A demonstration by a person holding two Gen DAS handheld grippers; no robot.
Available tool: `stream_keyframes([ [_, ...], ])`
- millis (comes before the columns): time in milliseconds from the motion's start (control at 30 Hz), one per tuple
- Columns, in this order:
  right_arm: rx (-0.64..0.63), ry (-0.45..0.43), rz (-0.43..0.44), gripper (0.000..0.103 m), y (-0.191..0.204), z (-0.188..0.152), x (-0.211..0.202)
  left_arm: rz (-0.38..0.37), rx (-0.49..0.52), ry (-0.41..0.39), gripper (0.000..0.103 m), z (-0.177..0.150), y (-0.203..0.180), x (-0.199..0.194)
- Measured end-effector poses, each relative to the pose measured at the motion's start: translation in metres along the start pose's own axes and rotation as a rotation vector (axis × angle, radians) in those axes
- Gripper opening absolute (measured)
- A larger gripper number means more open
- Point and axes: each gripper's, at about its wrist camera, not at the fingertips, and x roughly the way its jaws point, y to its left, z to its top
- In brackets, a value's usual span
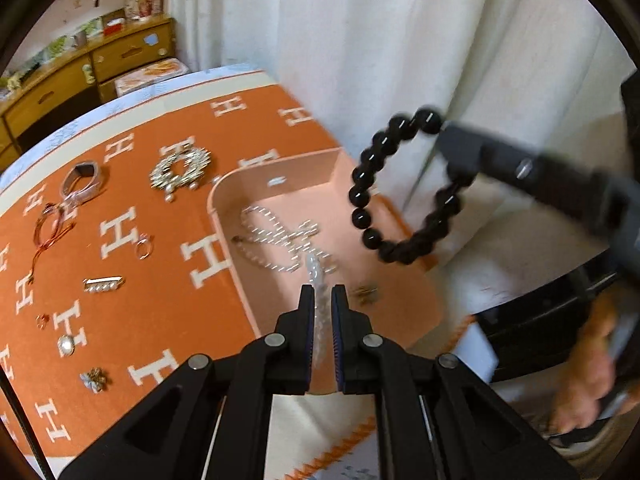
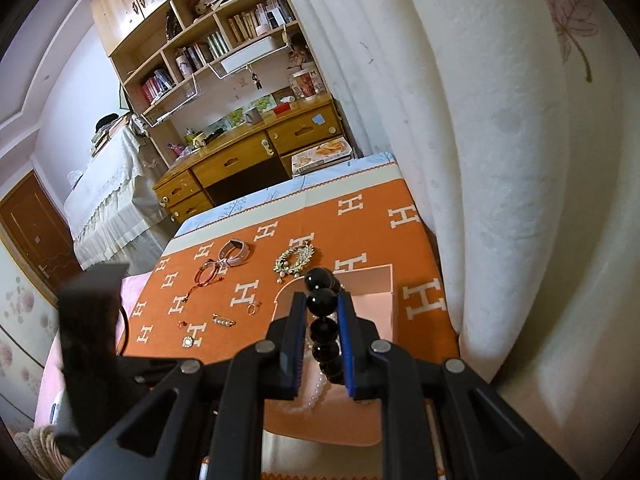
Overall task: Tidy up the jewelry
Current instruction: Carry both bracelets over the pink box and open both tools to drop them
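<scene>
Jewelry lies scattered across an orange cloth [image 1: 168, 300] patterned with white H letters, while a pink open box [image 1: 276, 184] at the cloth's edge near a white curtain [image 1: 360, 40] already holds a tangle of silver chain [image 1: 280, 240]. The left gripper [image 1: 323, 292], pointing down over the box, has its jaws nearly closed on a pale, translucent beaded strand [image 1: 316, 276] that pokes out beyond the fingertips. The right gripper [image 2: 323, 300] is clamped on a bracelet of large black beads [image 1: 384, 200]; from the left wrist view the loop hangs in the air above the box's far side, blurred, with a person's hand [image 1: 592, 380] on the gripper's handle. In the right wrist view a string of white pearls [image 2: 316, 392] shows below the black beads.

Still out on the cloth: a silver wreath-shaped brooch [image 1: 182, 168] beside the box, a pink strap band [image 1: 82, 182], a red cord bracelet [image 1: 50, 226], a small ring [image 1: 144, 246], a bar clip set with pearls [image 1: 103, 283], and some small round and flower-shaped pieces near the closer edge. A wooden desk [image 2: 248, 156] and bookshelves [image 2: 192, 48] stand behind.
</scene>
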Motion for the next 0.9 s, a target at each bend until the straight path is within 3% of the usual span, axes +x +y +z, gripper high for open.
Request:
stream_keyframes([
  [67,-0.008,-0.001,-0.001,0.015,0.001,0.0,0.003,0.033,0.011,-0.017,0.025,-0.006,0.001,-0.002],
  [133,-0.013,-0.002,0.003,0.015,0.001,0.001,0.006,0.066,0.02,-0.059,0.064,-0.011,0.002,-0.011],
  [167,-0.013,0.0,0.006,0.015,0.001,0.002,0.008,0.086,0.018,-0.092,0.069,-0.013,0.003,-0.018],
  [367,-0.021,0.037,0.038,0.015,0.008,0.002,0.028,0.201,-0.012,-0.202,0.072,-0.019,0.016,-0.043],
  [600,-0.072,0.071,0.062,0.015,0.024,0.003,0.046,0.265,-0.076,-0.259,0.072,-0.023,0.038,-0.058],
  [767,-0.111,0.125,-0.015,0.016,0.025,-0.002,0.071,0.331,-0.101,-0.296,0.074,-0.029,0.049,-0.07],
  [833,-0.129,0.146,-0.065,0.016,0.026,-0.005,0.079,0.345,-0.121,-0.307,0.087,-0.033,0.054,-0.076],
  [900,-0.138,0.163,-0.09,0.016,0.027,-0.009,0.082,0.355,-0.143,-0.327,0.089,-0.038,0.059,-0.081],
])
